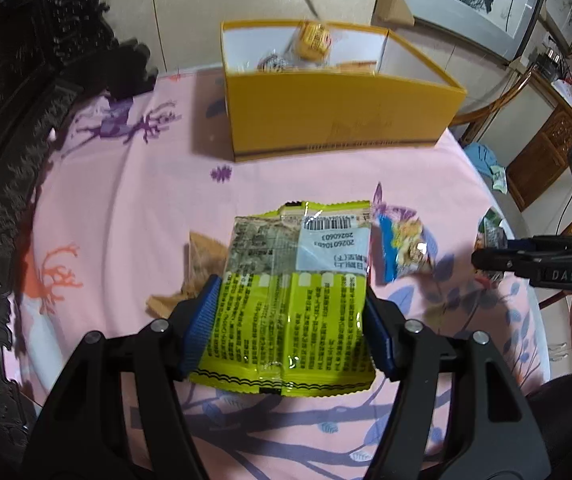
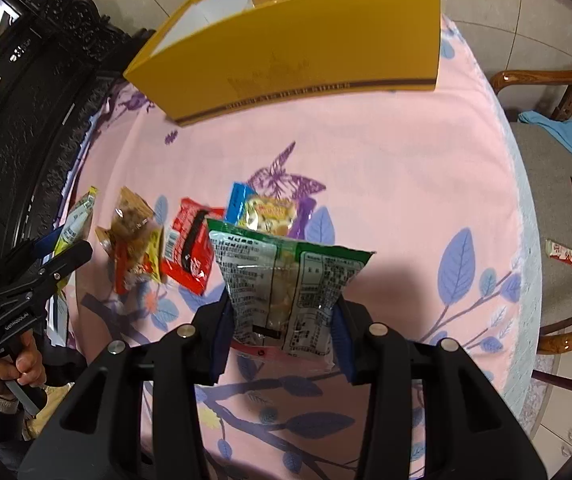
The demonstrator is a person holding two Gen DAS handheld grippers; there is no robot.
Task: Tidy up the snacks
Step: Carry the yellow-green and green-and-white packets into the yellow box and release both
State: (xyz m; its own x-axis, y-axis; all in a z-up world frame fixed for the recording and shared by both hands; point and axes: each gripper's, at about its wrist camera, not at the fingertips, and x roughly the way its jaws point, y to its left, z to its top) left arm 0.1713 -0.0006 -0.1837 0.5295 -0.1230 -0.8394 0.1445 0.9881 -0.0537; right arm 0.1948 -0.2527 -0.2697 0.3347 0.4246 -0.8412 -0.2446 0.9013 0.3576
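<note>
Left wrist view, left to right: brown wrapper [image 1: 201, 268] lies on the pink tablecloth [image 1: 133, 200], partly hidden behind the left gripper [image 1: 292, 322]. That gripper is pinching a lime-green snack packet [image 1: 290, 304] by its side edges, blue pads pressed on both sides, packet lifted off the cloth, printed back facing the camera. Just right of it, a blue-edged snack bag [image 1: 402, 246] sits on the cloth. Far right edge: the right gripper [image 1: 482, 258] comes in side-on, a bit of green-white packet visible at its tip.

Yellow box [image 1: 338, 116] stands at the far side of the table, open top. Only this view looks into it: a round yellow sweet [image 1: 314, 40] and a silvery wrapped one [image 1: 273, 63], both blurred, so details are uncertain.

Right wrist view, left to right: left gripper [image 2: 71, 246] seen from the side with the lime-green packet edge-on. Next, on the cloth, the brown wrapper [image 2: 131, 216], then a red packet [image 2: 189, 248] that the left view misses. Center: right gripper [image 2: 281, 328] clamped on a green-topped clear packet [image 2: 286, 280], held above the table. The blue-edged bag [image 2: 261, 210] lies behind it. Right side, only here: a chair [image 2: 558, 208] with a blue cloth [image 2: 566, 136] and small wrappers [image 2: 564, 254] on the seat.
</note>
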